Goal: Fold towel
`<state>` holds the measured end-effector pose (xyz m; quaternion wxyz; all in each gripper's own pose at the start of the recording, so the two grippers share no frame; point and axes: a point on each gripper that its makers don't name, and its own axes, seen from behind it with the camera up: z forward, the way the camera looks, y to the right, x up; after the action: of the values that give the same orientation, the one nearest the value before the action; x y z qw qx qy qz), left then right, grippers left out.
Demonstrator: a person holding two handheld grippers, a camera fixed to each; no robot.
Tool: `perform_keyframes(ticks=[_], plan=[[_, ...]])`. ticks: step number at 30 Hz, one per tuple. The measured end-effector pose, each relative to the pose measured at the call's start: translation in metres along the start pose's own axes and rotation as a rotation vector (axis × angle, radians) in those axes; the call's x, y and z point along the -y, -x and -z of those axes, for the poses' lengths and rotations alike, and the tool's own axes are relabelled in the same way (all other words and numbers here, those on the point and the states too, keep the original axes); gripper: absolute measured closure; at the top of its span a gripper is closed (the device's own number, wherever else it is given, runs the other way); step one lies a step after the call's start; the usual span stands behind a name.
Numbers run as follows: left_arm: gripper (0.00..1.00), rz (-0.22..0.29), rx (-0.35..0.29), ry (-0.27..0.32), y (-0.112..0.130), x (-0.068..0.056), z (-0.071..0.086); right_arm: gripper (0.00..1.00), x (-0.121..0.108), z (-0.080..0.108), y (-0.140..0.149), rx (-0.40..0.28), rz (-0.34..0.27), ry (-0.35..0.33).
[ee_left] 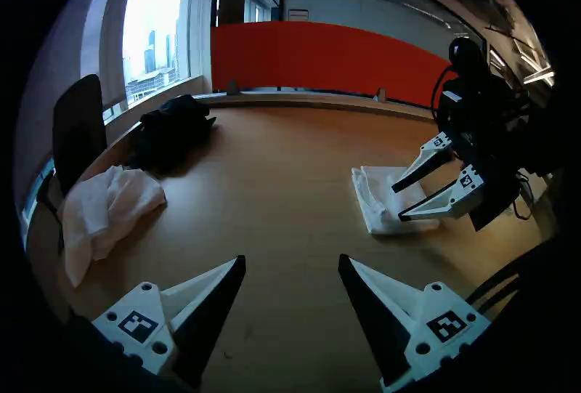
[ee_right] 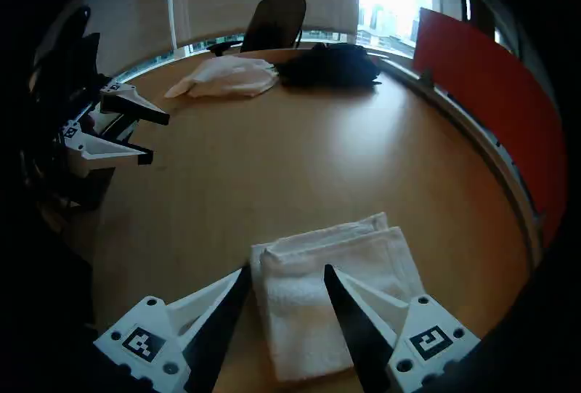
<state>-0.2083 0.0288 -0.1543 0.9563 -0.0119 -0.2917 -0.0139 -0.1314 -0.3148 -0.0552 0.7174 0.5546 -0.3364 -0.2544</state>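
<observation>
Towel [ee_right: 363,262] looks soft, light, floppy, so grab a corner; right gripper [ee_right: 287,269] gapes empty just over it; left gripper [ee_left: 290,266] spread wide, empty, well away.

Towel [ee_right: 298,306] is white terry cloth, nubby and matt; the table [ee_right: 290,153] is smooth, wood-look, with a soft sheen. Left gripper [ee_left: 291,257] and right gripper [ee_right: 286,269] show matt white plastic, black on the inner faces. The crumpled cloth [ee_left: 109,204] looks soft, white.
</observation>
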Motion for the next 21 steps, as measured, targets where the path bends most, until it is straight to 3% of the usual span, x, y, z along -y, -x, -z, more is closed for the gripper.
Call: perform_keyframes(ticks=[21], plan=[[0.06,-0.008,-0.002,0.001,-0.004,0.002,0.000,0.23,-0.003,0.029,0.042,0.014,-0.135,0.132]])
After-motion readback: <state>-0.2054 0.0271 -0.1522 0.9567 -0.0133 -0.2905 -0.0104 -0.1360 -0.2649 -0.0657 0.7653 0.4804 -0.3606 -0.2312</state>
